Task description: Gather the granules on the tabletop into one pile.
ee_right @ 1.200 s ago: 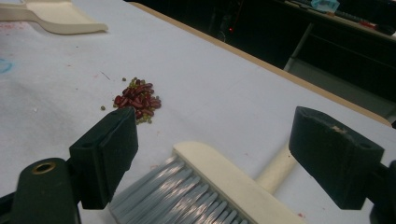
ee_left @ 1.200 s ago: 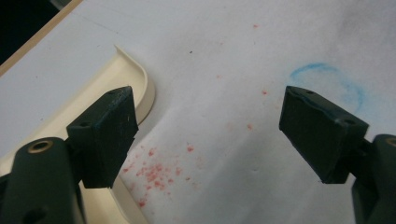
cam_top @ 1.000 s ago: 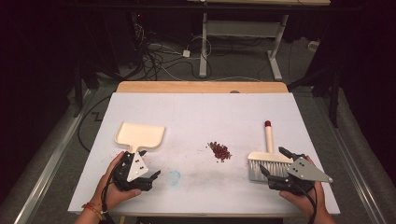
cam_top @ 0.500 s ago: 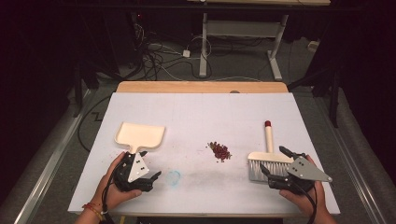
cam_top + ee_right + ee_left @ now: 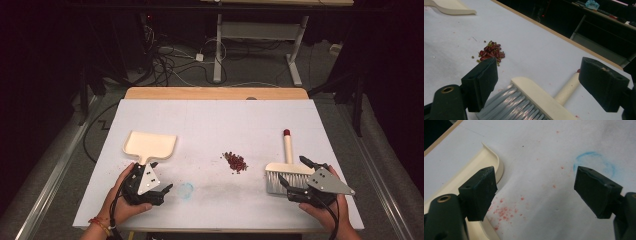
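Nothing moved | brush (image 5: 541, 100) bristles cut off | dustpan (image 5: 477, 170) half-hidden

This looks like a lab or test room rather than a home. The surface (image 5: 215, 125) is a plain white sheet laid over a wooden board, with marks on it, among them a blue drawn circle (image 5: 186, 189). Behind it the room is dark, loose cables (image 5: 170, 60) trail across the grey floor, and a metal-legged bench (image 5: 260, 35) stands at the back, though the gloom there hides most detail.
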Demonstrator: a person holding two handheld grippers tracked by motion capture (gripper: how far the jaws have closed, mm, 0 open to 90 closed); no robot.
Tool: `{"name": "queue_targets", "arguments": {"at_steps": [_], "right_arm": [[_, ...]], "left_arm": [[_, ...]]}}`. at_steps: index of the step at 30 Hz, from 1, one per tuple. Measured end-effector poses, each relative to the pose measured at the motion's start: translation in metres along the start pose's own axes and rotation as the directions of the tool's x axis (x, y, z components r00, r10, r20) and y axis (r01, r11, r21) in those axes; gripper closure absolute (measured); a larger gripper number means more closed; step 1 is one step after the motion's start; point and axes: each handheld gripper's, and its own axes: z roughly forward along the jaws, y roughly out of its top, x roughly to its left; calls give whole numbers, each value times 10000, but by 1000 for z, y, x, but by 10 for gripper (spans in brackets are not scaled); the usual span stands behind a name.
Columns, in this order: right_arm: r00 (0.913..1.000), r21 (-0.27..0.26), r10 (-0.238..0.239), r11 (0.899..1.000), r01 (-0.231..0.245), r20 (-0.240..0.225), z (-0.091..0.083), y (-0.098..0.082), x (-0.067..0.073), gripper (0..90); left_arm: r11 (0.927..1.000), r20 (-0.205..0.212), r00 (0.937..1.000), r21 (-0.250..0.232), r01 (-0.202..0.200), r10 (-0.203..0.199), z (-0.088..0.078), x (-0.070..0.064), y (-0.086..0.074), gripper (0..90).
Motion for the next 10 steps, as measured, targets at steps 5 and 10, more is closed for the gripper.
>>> {"name": "queue_targets", "arguments": {"at_steps": [5,10], "right_arm": [[10000,9,22,10000,-22,-25,1,-1,0,169],[10000,120,-66,9999,66,15,1,-2,0,176]], "left_arm": [[9999,42,10000,75,-89,88,2,-1,1,176],[10000,59,10000,79,-20,19,4,0,3,176]]}}
